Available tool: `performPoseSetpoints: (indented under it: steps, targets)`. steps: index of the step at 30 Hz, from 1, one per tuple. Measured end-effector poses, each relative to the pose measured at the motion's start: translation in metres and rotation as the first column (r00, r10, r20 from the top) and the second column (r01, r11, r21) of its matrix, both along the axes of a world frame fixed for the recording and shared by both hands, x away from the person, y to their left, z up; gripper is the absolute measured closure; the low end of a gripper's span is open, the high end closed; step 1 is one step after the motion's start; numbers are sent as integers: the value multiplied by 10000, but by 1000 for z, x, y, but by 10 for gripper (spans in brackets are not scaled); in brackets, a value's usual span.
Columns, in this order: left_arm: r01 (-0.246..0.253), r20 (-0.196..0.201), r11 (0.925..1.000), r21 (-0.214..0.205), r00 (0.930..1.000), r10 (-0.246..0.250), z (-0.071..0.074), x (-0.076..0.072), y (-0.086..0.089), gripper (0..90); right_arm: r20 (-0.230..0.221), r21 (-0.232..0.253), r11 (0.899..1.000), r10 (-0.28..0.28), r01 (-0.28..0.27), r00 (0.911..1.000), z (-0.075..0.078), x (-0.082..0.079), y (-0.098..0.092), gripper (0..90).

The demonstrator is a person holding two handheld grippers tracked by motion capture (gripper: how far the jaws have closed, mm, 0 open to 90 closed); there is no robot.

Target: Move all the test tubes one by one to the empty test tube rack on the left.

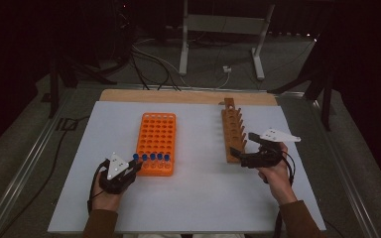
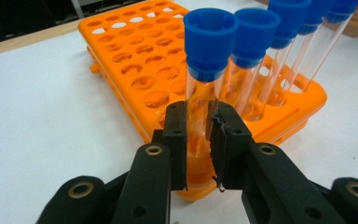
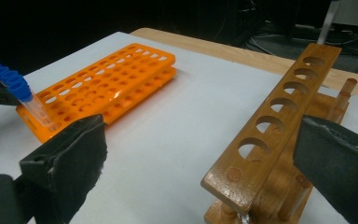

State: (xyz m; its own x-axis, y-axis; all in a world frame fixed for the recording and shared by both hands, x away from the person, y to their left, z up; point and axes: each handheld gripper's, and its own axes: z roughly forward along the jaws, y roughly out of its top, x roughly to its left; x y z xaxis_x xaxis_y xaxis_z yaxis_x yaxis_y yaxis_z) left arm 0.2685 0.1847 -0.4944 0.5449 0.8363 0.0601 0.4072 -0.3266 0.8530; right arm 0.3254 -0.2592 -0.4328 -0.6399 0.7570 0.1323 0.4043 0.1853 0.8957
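An orange tube rack (image 1: 157, 136) lies left of centre on the white table. Several clear tubes with blue caps (image 1: 151, 157) stand in its nearest row. My left gripper (image 1: 136, 162) is at the row's left end. In the left gripper view it (image 2: 198, 135) is shut on the clear body of the end tube (image 2: 209, 46), below the cap; the tube stands in its hole. A wooden rack (image 1: 233, 130) with a single line of empty holes lies to the right. My right gripper (image 1: 241, 143) is open at its near end, and the wooden rack (image 3: 279, 107) shows between the wide jaws (image 3: 200, 140).
The orange rack's other holes (image 2: 140, 60) are empty. A wooden strip (image 1: 188, 95) borders the table's far edge. Beyond it are metal table legs (image 1: 183, 44) and cables on the floor. Bare white table (image 1: 203, 188) lies between my two hands.
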Motion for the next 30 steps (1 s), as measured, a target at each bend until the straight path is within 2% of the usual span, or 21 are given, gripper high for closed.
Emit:
performPoseSetpoints:
  steps: [4,14,18,22,30]
  targets:
    - [28,-80,9997,241,10000,-26,-2,0,-2,786,-30,-3,10000,-13,13,10000,0,0,0,29]
    - [-170,-168,9998,94,9997,172,-2,0,-2,776,-43,26,9999,-120,120,9999,-2,-2,-3,29]
    - [-383,-219,9993,3,9990,383,-1,-1,1,719,-27,148,9997,-219,219,9998,-2,-3,-5,29]
    - [-356,-80,9990,-279,9993,353,4,-5,5,662,-5,192,9993,-317,317,9995,-3,-5,-8,30]
    - [-309,497,9914,-1273,9981,375,20,-14,18,493,86,327,9984,-462,459,9989,-6,-11,-12,29]
